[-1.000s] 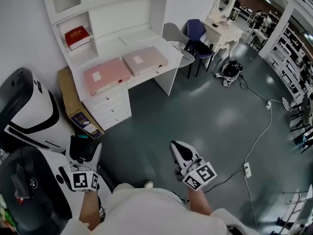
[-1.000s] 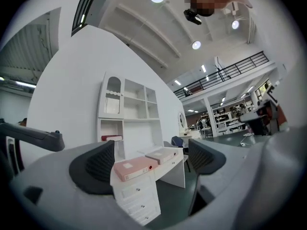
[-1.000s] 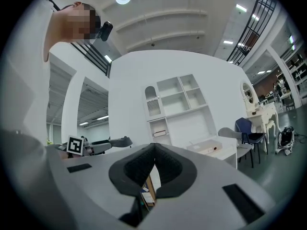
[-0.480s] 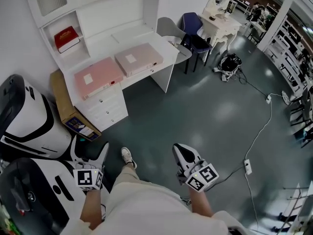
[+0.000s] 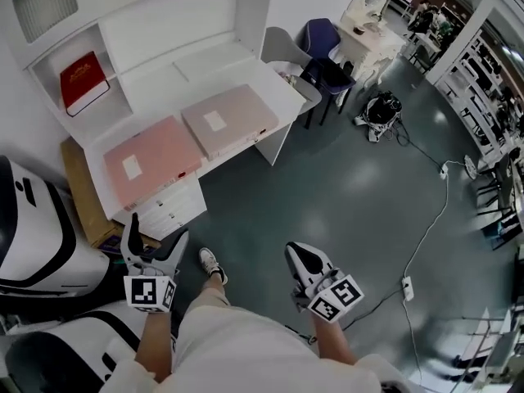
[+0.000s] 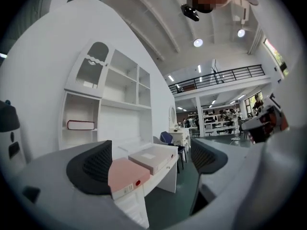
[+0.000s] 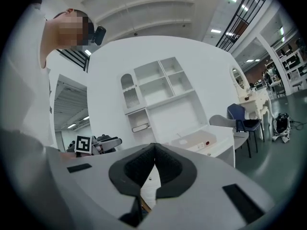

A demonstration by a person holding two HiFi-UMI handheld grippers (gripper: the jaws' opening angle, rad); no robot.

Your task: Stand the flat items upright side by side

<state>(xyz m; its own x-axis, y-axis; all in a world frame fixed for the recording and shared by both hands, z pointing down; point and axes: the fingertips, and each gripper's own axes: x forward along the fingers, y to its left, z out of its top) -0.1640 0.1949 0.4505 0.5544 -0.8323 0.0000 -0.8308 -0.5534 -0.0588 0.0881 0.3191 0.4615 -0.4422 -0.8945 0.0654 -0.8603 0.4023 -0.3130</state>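
Two flat file boxes lie side by side on the white desk (image 5: 282, 97): a pink one (image 5: 151, 169) on the left and a paler one (image 5: 231, 121) on the right. In the left gripper view the pink box (image 6: 125, 172) and the paler box (image 6: 154, 157) show ahead between the jaws. My left gripper (image 5: 154, 240) is short of the desk's drawers; its jaws have just been opening and stand open with nothing between them. My right gripper (image 5: 301, 256) hangs over the floor, shut and empty, pads meeting (image 7: 153, 153). A red book (image 5: 82, 80) lies in a shelf cubby.
White machines (image 5: 33, 219) and a cardboard box (image 5: 80, 195) crowd the left of the desk. A grey chair (image 5: 288, 56), a blue chair (image 5: 323, 43) and a white dressing table (image 5: 368, 24) stand to the right. A cable and power strip (image 5: 407, 285) lie on the floor.
The person has stepped toward the desk, one shoe now showing. Both grippers came forward with them, and the desk and the two boxes are nearer. The left jaws look wider.
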